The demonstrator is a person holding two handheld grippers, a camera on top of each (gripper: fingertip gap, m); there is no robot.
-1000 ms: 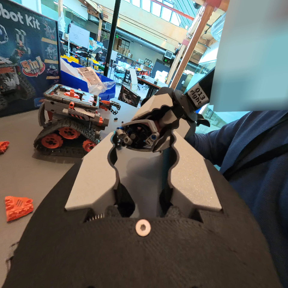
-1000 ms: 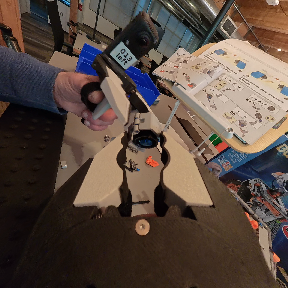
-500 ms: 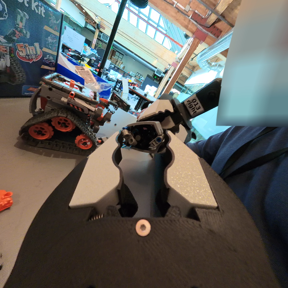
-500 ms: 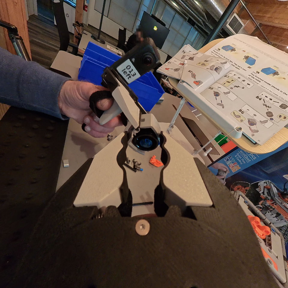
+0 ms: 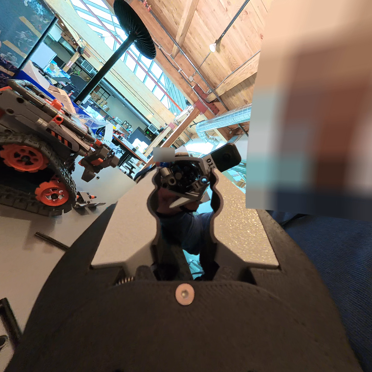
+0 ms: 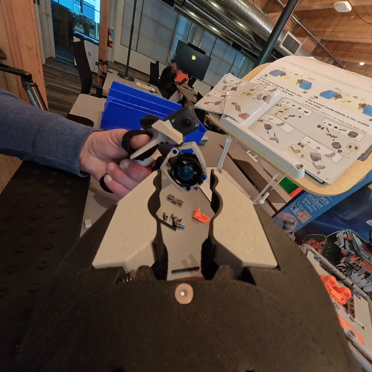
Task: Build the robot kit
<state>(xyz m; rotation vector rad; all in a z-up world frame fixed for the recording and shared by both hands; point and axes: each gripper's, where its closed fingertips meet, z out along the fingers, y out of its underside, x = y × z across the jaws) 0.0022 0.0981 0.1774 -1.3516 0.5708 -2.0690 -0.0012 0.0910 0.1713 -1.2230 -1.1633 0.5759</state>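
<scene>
A small brick assembly, a grey frame around a black round core with a blue centre, is held in the air between both grippers. In the left wrist view the assembly (image 5: pixel 183 178) sits between the tips of my left gripper (image 5: pixel 183 175), which is shut on it. In the right wrist view the assembly (image 6: pixel 186 170) sits between the tips of my right gripper (image 6: pixel 185 174), also shut on it. The left gripper (image 6: pixel 161 136), held by a hand (image 6: pixel 112 159), meets it from the upper left. The right gripper's camera (image 5: pixel 225 159) shows just behind the assembly.
A tracked grey-and-orange robot model (image 5: pixel 40 151) stands on the grey table (image 5: pixel 26 251). An open instruction booklet (image 6: pixel 291 124) rests on a stand, with blue bins (image 6: pixel 136 108) behind. Loose pieces lie below: an orange piece (image 6: pixel 200 216), grey connectors (image 6: pixel 174 219), a black axle (image 6: pixel 185 269). Only a small space, under 4 cm, lies between the two pairs of fingers. Left tips and right tips are each some 20 centimetres from the orange piece (image 6: pixel 200 216).
Both grippers kept their hold on the assembly while it turned. The left gripper tilted upward toward the ceiling, and the assembly's round face now points more at the right camera.
</scene>
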